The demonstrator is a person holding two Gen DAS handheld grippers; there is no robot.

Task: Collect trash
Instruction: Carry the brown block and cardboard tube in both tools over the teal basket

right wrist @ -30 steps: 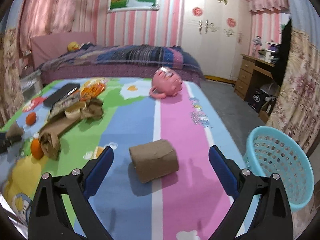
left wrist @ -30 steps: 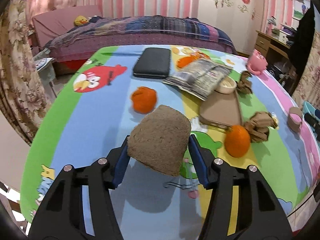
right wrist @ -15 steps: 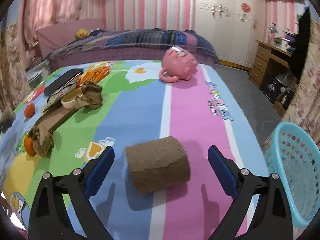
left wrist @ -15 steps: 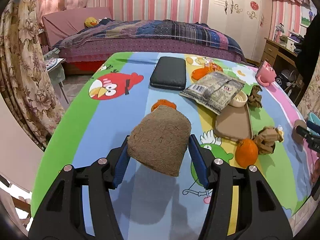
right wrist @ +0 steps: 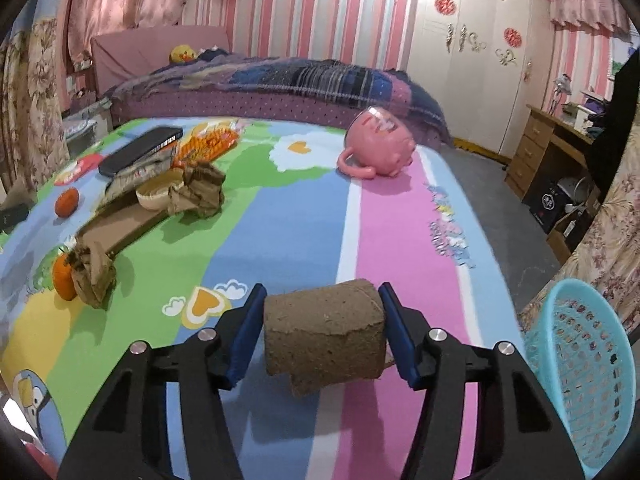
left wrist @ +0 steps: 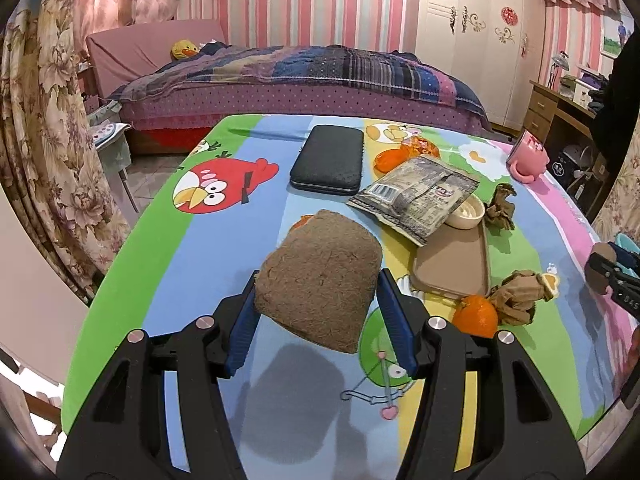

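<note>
**Two brown rolls, both clamped**

Left gripper [left wrist: 318, 304]: fingers [left wrist: 243, 328] clenched on a brown fibrous roll [left wrist: 320, 280], lifted clear of the tabletop [left wrist: 224, 248], shadow cast on the cloth beneath. Beyond the roll, a sliver of orange fruit peeking out at its far edge. Farther off, a black case [left wrist: 328, 165] lying flat, with a printed snack packet [left wrist: 416, 196] to its right, overlapping a small cream bowl [left wrist: 466, 212]. Brown tray [left wrist: 452, 268] near the bowl, and just beside the tray's near corner an orange [left wrist: 476, 314] touching a crumpled brown paper wad [left wrist: 518, 298]. Second paper wad [left wrist: 500, 208] right of the bowl. Pink cup [left wrist: 528, 156] at the far right edge.

Right gripper [right wrist: 322, 328]: fingers [right wrist: 400, 340] closed against both ends of another brown roll [right wrist: 324, 332], over the pink and blue stripes of the cloth; whether resting or just lifted, cannot tell. Blue plastic basket [right wrist: 592, 380] off the tabletop's right edge, near the gripper, tilted in this view. Pink cup [right wrist: 378, 144] lying on its side, far along the pink stripe. To the left, well apart, the paper wad [right wrist: 198, 192] beside the bowl [right wrist: 154, 194], and nearer, the other wad [right wrist: 94, 276] against the orange [right wrist: 62, 278]. A second orange [right wrist: 67, 202] farther left. Bed [right wrist: 280, 84] behind the tabletop.
</note>
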